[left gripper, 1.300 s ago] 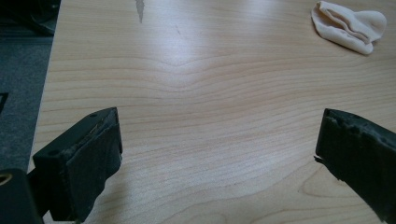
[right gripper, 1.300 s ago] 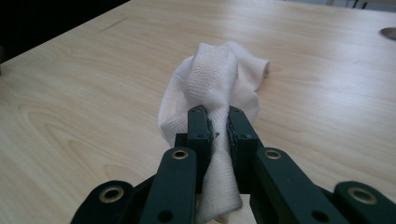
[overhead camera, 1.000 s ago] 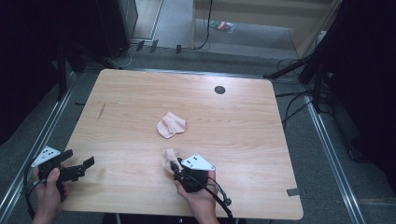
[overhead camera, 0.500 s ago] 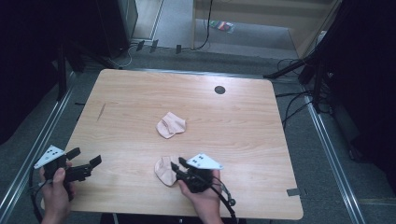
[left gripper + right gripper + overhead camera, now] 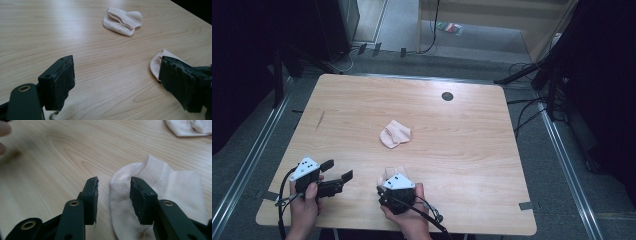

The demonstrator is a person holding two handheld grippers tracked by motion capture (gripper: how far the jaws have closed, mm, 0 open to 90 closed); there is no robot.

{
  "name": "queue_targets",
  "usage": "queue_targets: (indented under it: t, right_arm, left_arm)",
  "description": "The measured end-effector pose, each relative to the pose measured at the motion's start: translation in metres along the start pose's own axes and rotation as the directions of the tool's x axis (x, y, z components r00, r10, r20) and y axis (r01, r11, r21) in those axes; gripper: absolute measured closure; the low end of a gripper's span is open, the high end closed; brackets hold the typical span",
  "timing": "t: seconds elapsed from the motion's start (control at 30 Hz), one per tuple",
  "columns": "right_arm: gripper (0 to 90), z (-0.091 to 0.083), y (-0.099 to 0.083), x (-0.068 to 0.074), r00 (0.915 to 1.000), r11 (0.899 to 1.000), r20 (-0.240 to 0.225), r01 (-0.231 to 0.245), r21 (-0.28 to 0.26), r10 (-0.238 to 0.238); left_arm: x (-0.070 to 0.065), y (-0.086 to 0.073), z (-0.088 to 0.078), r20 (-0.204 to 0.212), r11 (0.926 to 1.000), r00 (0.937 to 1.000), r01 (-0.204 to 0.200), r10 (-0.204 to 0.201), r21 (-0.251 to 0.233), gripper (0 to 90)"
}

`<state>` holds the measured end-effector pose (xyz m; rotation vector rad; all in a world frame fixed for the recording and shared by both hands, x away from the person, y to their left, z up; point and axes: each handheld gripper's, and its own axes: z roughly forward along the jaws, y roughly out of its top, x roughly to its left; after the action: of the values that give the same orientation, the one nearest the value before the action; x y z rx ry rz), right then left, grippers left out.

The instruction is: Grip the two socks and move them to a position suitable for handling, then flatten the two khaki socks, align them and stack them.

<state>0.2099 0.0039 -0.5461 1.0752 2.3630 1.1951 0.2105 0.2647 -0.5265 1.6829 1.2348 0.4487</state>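
At the near edge of the table (image 5: pixel 472 165), a person holds a claw in each hand. The right claw (image 5: pixel 113 195) is low over a pale pink sock (image 5: pixel 160 195) that lies flat on the wood. Its two black jaws have just been closing. There is a gap between them, and the edge of the sock's toe end sits in that gap. The jaws do not press on the sock, so the claw is not pinching it. In the high view, the right claw (image 5: pixel 388 186) covers most of this sock (image 5: pixel 393 171), and only a bit of pink peeks out past the white plate on top.

The left claw (image 5: pixel 337 171) is to the left, near the same edge of the table. Its jaws are spread wide and have just been closing a little. There is nothing between them but bare wood. In the left gripper view, the left claw (image 5: pixel 120 80) points across the table, and the near sock (image 5: pixel 156 63) peeks out from behind one jaw.

Farther off, near the middle of the table, lies a second pale pink sock (image 5: pixel 395 133). It is folded up in a small bundle, well apart from both claws. Past it, near the far edge, there is a small dark round hole (image 5: pixel 447 96) in the table.
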Motion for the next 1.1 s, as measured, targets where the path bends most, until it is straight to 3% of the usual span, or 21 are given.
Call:
queue_targets:
  t: [0.07, 0.1, 0.17, 0.4, 0.63, 0.8, 0.83, 0.87, 0.93, 1.0, 1.03, 1.1]
  right_arm:
    - [81.5, 0.0, -0.002, -0.001, 0.9997, 1.0, 0.023, 0.013, -0.009, -0.013]
    - [81.5, 0.0, -0.002, -0.001, 0.9997, 1.0, 0.023, 0.013, -0.009, -0.013]
    - [90.0, -0.003, -0.003, -0.004, 0.9994, 1.0, 0.034, 0.007, -0.023, -0.006]
    - [90.0, -0.019, 0.001, -0.013, 0.9992, 0.996, 0.002, -0.039, -0.084, 0.039]
    - [90.0, -0.032, 0.004, -0.024, 0.9981, 0.99, 0.01, -0.059, -0.128, 0.061]
    - [90.0, -0.03, 0.003, -0.024, 0.9971, 0.991, -0.004, -0.075, -0.111, 0.076]
    - [86.0, -0.027, 0.003, -0.023, 0.9966, 0.992, -0.028, -0.08, -0.097, 0.078]
    - [73.4, -0.022, 0.001, -0.017, 0.996, 0.992, -0.037, -0.085, -0.095, 0.082]
    - [70.0, -0.019, 0.0, -0.013, 0.9964, 0.993, -0.041, -0.078, -0.093, 0.074]
    - [61.2, -0.012, 0.0, -0.006, 0.9993, 0.996, -0.019, -0.034, -0.086, 0.032]
    - [60.5, -0.005, -0.001, -0.002, 0.9995, 0.998, 0.031, -0.006, -0.062, 0.008]
    - [61.6, -0.002, -0.002, -0.002, 0.9991, 0.999, 0.043, -0.001, -0.048, 0.003]
  left_arm:
    - [-0.003, 0.0, 0.001, 0.01, 1.0, 0.9999, -0.003, 0.003, -0.005, 14.8]
    - [-0.005, 0.0, 0.002, 0.015, 1.0, 0.9999, -0.002, 0.002, -0.009, 14.8]
    - [-0.007, 0.0, 0.002, 0.006, 0.9999, 1.0, -0.007, 0.007, -0.015, 16.0]
    - [-0.009, 0.0, 0.006, 0.041, 0.9998, 0.9992, 0.001, 0.0, -0.018, 27.5]
    - [-0.019, 0.001, 0.023, 0.085, 0.9997, 0.9963, -0.01, 0.008, 0.024, 30.8]
    - [-0.022, 0.001, 0.031, 0.093, 0.999, 0.9956, -0.007, 0.003, 0.044, 30.5]
    - [-0.023, 0.001, 0.032, 0.092, 0.9988, 0.9957, -0.011, 0.006, 0.048, 30.5]
    - [-0.023, 0.001, 0.034, 0.092, 0.9988, 0.9957, -0.011, 0.007, 0.048, 30.7]
    - [-0.024, 0.001, 0.034, 0.09, 0.9985, 0.9959, -0.012, 0.007, 0.053, 31.0]
    - [-0.025, 0.001, 0.034, 0.092, 0.9985, 0.9957, -0.016, 0.011, 0.052, 31.0]
    - [-0.025, 0.001, 0.033, 0.096, 0.9986, 0.9953, -0.015, 0.01, 0.051, 31.1]
    - [-0.025, 0.001, 0.033, 0.098, 0.9985, 0.9952, -0.016, 0.011, 0.051, 31.3]
